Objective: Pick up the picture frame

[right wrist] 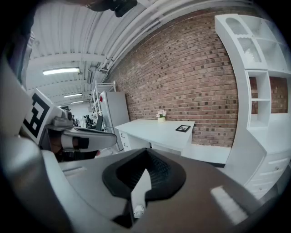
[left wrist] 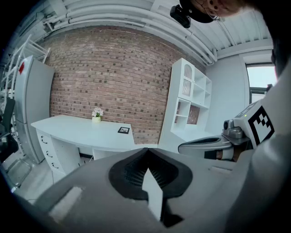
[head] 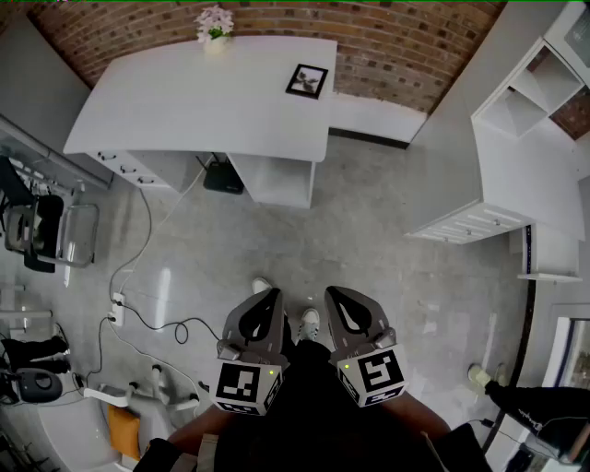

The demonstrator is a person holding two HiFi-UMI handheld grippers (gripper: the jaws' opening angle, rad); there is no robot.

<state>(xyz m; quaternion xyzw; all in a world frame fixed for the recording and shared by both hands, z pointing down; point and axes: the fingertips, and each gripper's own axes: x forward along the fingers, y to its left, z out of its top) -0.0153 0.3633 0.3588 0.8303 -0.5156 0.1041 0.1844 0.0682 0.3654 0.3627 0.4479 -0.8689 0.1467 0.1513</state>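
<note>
The picture frame (head: 307, 80), black-edged with a white mat, lies flat near the right end of the white desk (head: 184, 111) by the brick wall. It also shows small and far off in the left gripper view (left wrist: 123, 130) and the right gripper view (right wrist: 183, 128). Both grippers are held side by side close to the person's body, well short of the desk across the grey floor. My left gripper (head: 267, 297) (left wrist: 148, 150) is shut with nothing between its jaws. My right gripper (head: 338, 295) (right wrist: 146, 151) is likewise shut and empty.
A small flower pot (head: 215, 25) stands at the desk's back edge. A black box (head: 224, 177) sits under the desk, and cables (head: 138, 304) trail over the floor at left. A white shelf unit (head: 516, 175) stands at right. Chairs (head: 46, 230) are at far left.
</note>
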